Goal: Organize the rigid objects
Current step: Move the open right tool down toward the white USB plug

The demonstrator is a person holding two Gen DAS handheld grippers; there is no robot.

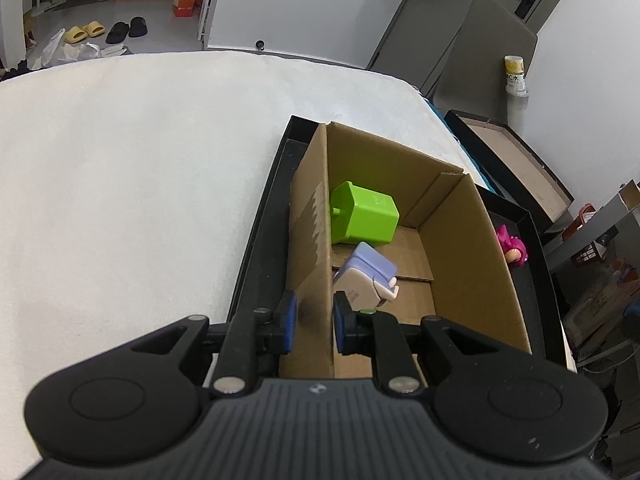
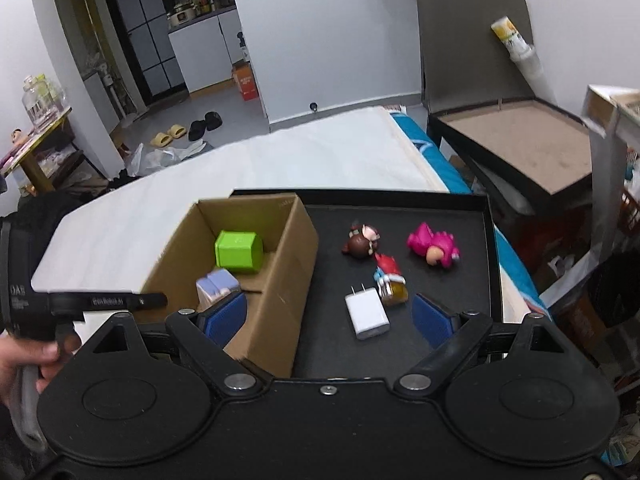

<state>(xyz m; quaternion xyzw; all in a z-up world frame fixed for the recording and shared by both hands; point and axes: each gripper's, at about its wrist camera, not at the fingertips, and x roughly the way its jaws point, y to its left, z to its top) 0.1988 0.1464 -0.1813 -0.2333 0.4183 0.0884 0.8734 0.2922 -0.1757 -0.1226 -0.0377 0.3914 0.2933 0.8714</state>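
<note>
The left gripper sits at 6 o'clock in its view, pads clamped on the near left wall of the carton, steadying it. Just past the pads, inside the carton, lies a lilac plug, and beyond it at 12 o'clock a green block.

The right gripper hangs with its pads wide apart and nothing between them, over the black tray. Nearest it, at 12 o'clock, lies the white charger, prongs pointing away. Just beyond, at 1 o'clock, a small red figure nearly touches the charger; farther off lie a brown doll and a pink doll.

The charger looks like the next pick. Come straight down, pads on its two long flat sides, and close low on the body so the red figure is not nudged. Keep the left clamp firm while dropping it into the carton.
</note>
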